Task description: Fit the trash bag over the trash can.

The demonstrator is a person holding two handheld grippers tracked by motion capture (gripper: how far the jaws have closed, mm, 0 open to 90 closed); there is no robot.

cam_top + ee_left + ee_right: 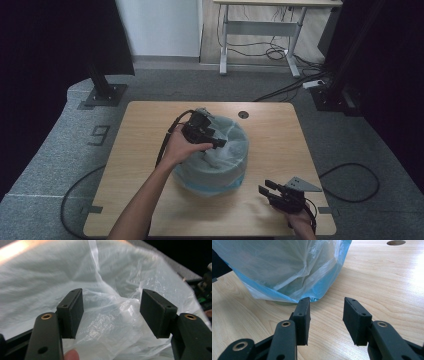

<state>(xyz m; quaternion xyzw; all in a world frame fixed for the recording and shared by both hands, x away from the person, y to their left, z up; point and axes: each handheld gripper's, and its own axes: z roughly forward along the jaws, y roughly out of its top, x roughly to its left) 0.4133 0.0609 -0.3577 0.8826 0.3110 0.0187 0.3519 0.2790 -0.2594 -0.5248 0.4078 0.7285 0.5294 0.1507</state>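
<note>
Left hand-held gripper (216, 142) is hovering over the round bin lined with a thin translucent bluish plastic bag (220, 165), jaws parted with crumpled film between them, nothing pinched. That bin is sitting mid-bench on the pale wooden bench (280, 130). Right hand-held gripper (266, 189) is waiting near it at the bench's front, jaws open and empty.

Left claw (218, 143) jaws parted; right claw (263, 188) likewise, low.
</note>
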